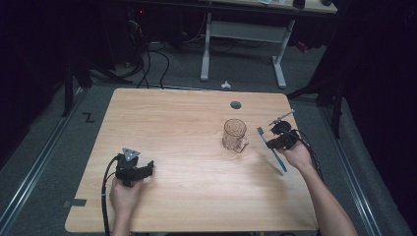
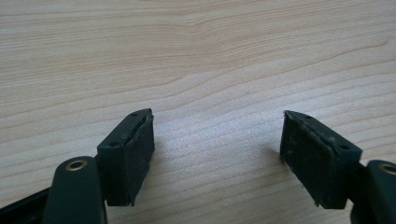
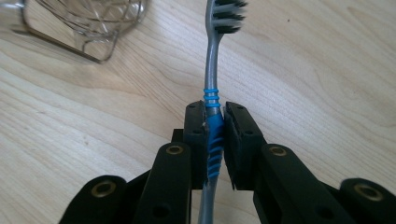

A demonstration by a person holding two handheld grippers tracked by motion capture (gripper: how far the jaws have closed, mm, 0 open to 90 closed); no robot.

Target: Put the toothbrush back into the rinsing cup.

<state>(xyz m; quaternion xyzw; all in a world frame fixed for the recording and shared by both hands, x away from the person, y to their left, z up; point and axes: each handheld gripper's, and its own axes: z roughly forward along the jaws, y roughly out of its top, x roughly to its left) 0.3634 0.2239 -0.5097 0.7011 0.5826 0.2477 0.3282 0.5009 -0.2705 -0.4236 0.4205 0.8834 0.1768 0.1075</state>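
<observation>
A blue and grey toothbrush [image 3: 212, 100] is pinched between the pads of my right gripper [image 3: 215, 116], bristle head pointing away from the camera. From above, the toothbrush [image 1: 275, 150] slants across the right gripper [image 1: 281, 141], just right of a clear glass mug [image 1: 234, 134] with a handle. The mug's handle and base [image 3: 88, 28] lie at the top left of the right gripper view. My left gripper [image 1: 147, 168] rests near the table's front left, held by a hand. Its jaws stand wide apart over bare wood [image 2: 217, 135] with nothing between them.
The wooden table [image 1: 187, 113] has a round cable hole [image 1: 235, 104] near its far edge. A white-legged desk [image 1: 243, 34] and cables stand on the floor behind. Cables trail from both grippers off the front edge.
</observation>
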